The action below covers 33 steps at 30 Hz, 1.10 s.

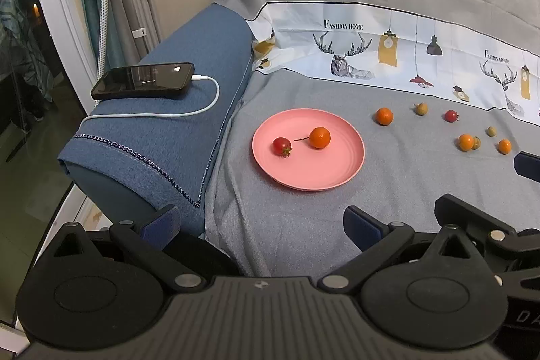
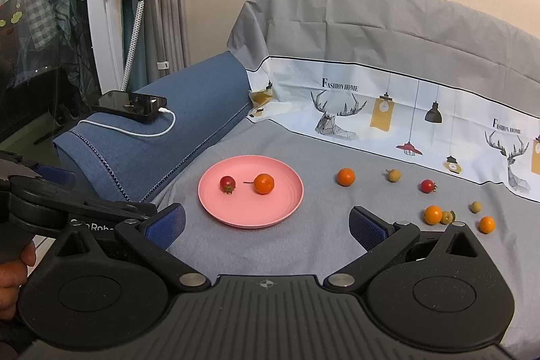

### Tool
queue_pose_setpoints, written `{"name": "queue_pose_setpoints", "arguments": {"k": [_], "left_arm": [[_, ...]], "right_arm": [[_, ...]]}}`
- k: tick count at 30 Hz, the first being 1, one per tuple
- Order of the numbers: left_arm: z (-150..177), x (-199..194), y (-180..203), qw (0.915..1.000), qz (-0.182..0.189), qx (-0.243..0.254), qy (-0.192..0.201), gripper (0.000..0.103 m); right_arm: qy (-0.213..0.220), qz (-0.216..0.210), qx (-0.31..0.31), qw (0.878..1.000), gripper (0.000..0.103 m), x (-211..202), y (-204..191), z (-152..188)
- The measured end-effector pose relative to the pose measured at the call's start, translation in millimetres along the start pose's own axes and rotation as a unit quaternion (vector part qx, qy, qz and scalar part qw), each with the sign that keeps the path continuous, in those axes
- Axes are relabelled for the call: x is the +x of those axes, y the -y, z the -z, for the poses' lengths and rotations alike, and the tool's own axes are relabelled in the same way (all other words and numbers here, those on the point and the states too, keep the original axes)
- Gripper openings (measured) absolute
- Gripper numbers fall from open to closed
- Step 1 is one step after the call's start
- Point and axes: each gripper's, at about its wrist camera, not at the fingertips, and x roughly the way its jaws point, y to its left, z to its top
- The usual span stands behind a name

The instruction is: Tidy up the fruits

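From my remote station, both grippers hang above a sofa seat draped in grey cloth (image 2: pixel 303 245), each with its jaws spread wide and nothing between them. The left gripper (image 1: pixel 260 225) faces the pink plate (image 1: pixel 337 177), which carries a cherry tomato (image 1: pixel 281 146) and a small orange (image 1: pixel 319 137) with a thin stem lying just beside it.

The right gripper (image 2: pixel 266 223) looks at the same pink plate (image 2: pixel 249 218) from slightly farther right. Its view alone catches my left hand (image 2: pixel 13 272) on the handle at the lower left edge and the body of the left tool crossing in front of the blue armrest (image 2: pixel 189 110). The left view, in turn, shows one blue finger (image 1: pixel 528 165) of the right tool poking in at the right edge.

The remaining fruit lies loose on the cloth to the plate's right: a lone orange (image 2: pixel 346 176), a pale round fruit (image 2: pixel 394 175), a second cherry tomato (image 2: pixel 428 186), another orange (image 2: pixel 433 214) touching a greenish fruit (image 2: pixel 447 217), one more pale fruit (image 2: pixel 476 206) and a last orange (image 2: pixel 487 224) nearest the edge.

A black phone (image 1: pixel 145 80) rests on the armrest with a white charging cable (image 1: pixel 206 103) plugged in. A printed backdrop (image 2: pixel 388 103) with deer heads and lamps lines the seat's rear. A garment steamer (image 2: pixel 135 9) stands by the curtain (image 2: pixel 168 5).
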Motion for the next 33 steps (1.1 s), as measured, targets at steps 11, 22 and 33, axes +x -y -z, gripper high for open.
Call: {"name": "queue_pose_setpoints", "arguments": {"k": [11,22,33], "left_arm": [[0.4,5.0,0.3,1.0000,-0.001,0.000,-0.008,0.103],[-1.4,11.3,3.2,0.9998,-0.004,0.006,-0.016,0.103],[-8.4,27.3,18.4,0.9991,0.000,0.030,-0.031,0.103]], "right_arm": [[-0.007,0.000,0.001,1.000,0.102,4.0,-2.4,0.4],[-0.012,0.003,0.010,1.000,0.102,9.0,-1.1,0.6],[-0.016,0.014,0.050,0.999,0.102,21.8,19.2,5.6]]}}
